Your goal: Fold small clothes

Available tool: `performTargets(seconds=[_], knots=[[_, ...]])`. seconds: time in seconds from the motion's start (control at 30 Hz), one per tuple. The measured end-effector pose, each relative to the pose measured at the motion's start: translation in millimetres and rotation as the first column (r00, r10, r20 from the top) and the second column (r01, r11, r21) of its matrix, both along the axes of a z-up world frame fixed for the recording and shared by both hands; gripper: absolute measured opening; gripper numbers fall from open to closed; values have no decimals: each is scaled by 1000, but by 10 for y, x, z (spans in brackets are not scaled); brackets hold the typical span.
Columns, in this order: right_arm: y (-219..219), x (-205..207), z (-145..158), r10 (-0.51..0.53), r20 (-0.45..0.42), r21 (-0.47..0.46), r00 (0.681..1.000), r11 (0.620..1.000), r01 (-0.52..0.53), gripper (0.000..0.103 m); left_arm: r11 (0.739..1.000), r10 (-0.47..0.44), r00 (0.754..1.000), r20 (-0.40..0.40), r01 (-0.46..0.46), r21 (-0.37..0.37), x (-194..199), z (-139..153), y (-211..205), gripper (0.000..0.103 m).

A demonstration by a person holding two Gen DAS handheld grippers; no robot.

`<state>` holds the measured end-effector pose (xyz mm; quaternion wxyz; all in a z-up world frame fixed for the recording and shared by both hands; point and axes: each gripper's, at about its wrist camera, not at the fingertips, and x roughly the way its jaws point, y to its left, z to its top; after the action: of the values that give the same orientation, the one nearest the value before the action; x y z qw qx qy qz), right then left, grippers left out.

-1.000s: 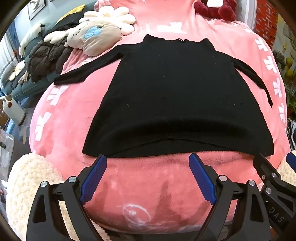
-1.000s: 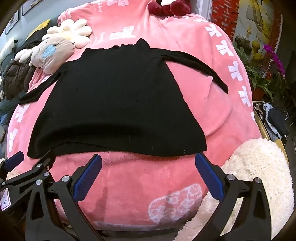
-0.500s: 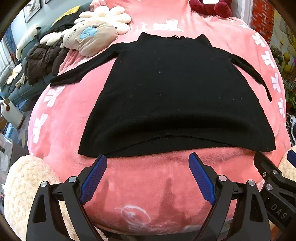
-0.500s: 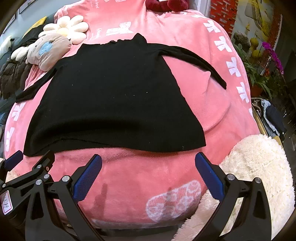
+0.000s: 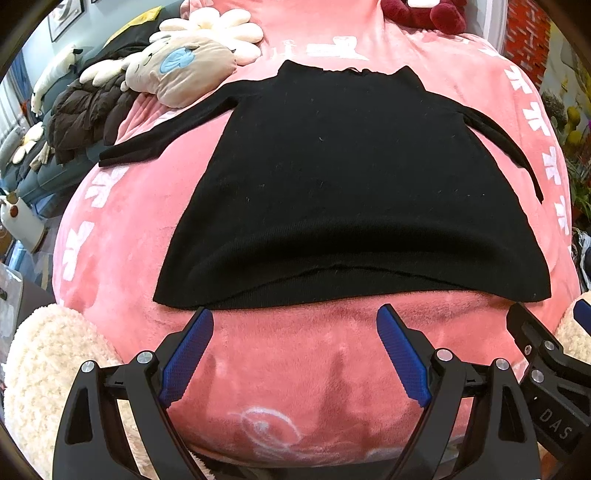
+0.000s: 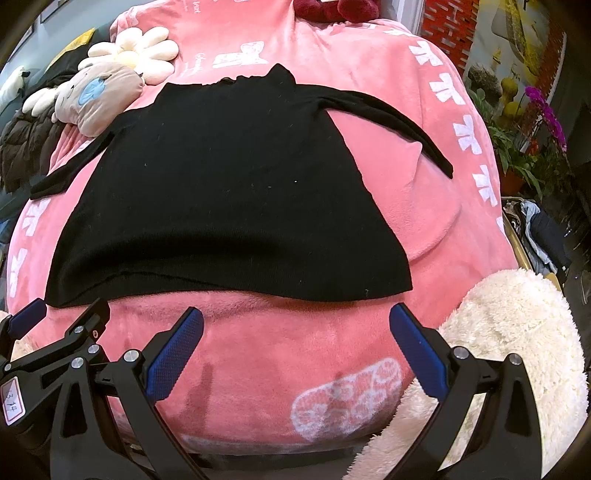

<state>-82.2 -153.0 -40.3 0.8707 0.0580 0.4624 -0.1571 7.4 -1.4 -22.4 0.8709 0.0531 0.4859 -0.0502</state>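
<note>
Pink plush cushion (image 5: 122, 236) fills both views, white bow prints along its edges. Black long-sleeved sweater (image 5: 347, 177) lies flat on it, sleeves spread to either side, neckline at the far end, hem nearest the jaws. Cream fluffy fabric (image 6: 509, 332) sits low beside the cushion. Grey plush toy (image 5: 184, 70) rests far left, beyond one sleeve, beside a white flower pillow (image 5: 221, 26). Left gripper (image 5: 295, 321): jaws spread wide, empty, tips just short of the hem. Right gripper (image 6: 295, 321): jaws likewise spread, empty, just below the hem's right half, not touching it.
</note>
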Motion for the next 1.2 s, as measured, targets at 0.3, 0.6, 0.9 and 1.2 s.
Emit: performTargets(seconds=[0.3, 0.6, 0.9, 1.2], knots=[[15, 20, 6, 2, -7, -1, 1000, 1000, -2, 98, 1000, 0, 1000, -5, -1, -2, -5, -36, 35, 86], [25, 19, 2, 2, -9, -1, 1000, 1000, -2, 98, 1000, 1, 1000, -5, -1, -3, -11, -40, 39, 86], [22, 27, 10, 1, -10, -1, 1000, 1000, -1, 98, 1000, 1, 1000, -5, -1, -2, -13, -42, 43, 86], [29, 23, 5, 2, -11, -2, 1000, 1000, -2, 98, 1000, 1, 1000, -6, -1, -2, -13, -45, 46, 86]])
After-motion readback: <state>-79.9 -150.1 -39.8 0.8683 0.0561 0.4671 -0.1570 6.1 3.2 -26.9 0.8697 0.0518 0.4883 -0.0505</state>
